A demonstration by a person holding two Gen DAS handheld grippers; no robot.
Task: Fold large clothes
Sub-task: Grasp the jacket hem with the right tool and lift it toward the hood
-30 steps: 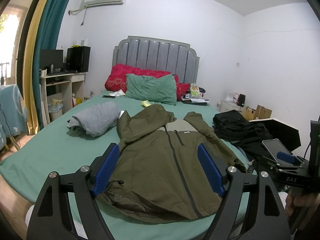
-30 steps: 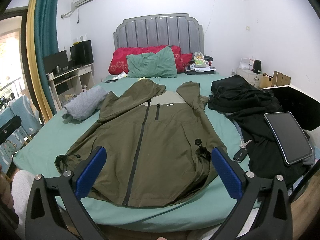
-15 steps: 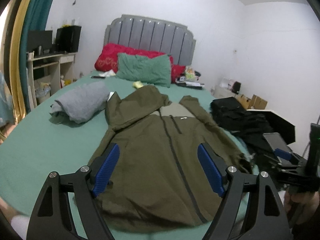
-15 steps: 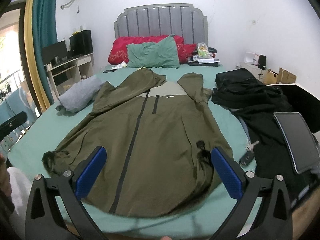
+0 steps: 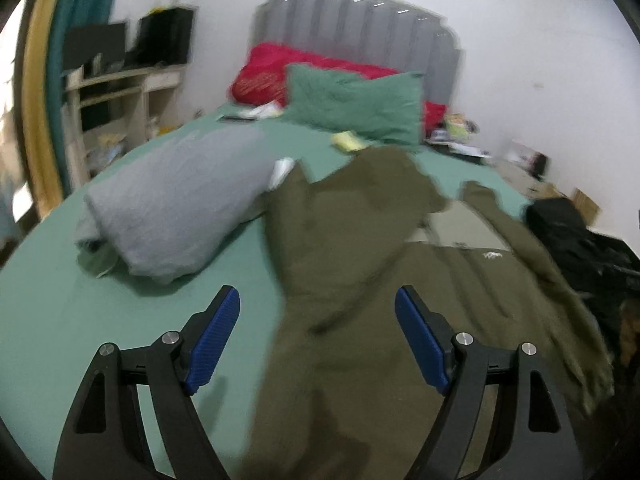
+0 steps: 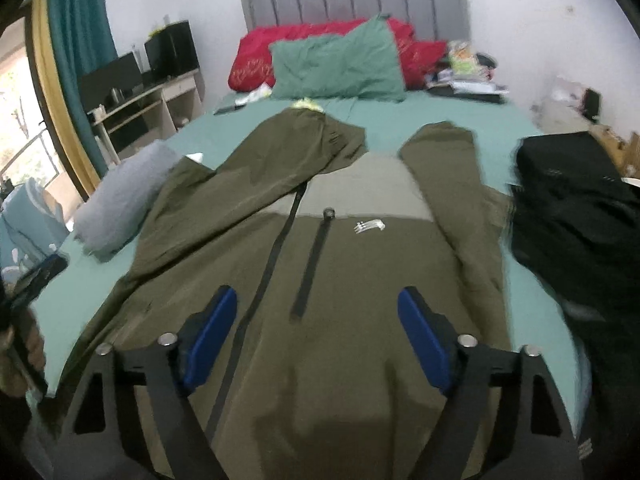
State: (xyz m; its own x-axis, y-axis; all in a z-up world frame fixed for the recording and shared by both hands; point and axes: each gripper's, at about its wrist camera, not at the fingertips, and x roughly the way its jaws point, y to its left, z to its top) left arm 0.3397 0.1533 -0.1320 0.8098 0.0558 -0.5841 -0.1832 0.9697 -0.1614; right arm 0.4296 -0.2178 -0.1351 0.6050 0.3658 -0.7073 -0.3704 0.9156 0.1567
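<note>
Hand-held grippers (image 5: pixel 318 340) (image 6: pixel 318 336) wide apart, unladen

A jacket (image 6: pixel 340 264) is spread across the bed (image 6: pixel 460 116), flanked by a folded sweater (image 6: pixel 124 196) left, dark clothes (image 6: pixel 576 216) right, 2 pillows (image 6: pixel 336 64) behind.

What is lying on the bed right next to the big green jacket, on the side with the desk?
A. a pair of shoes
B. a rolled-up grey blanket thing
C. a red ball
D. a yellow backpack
B: a folded grey garment lies on the green sheet beside the olive jacket, on the desk side; no ball, shoes or backpack lie there.
</note>
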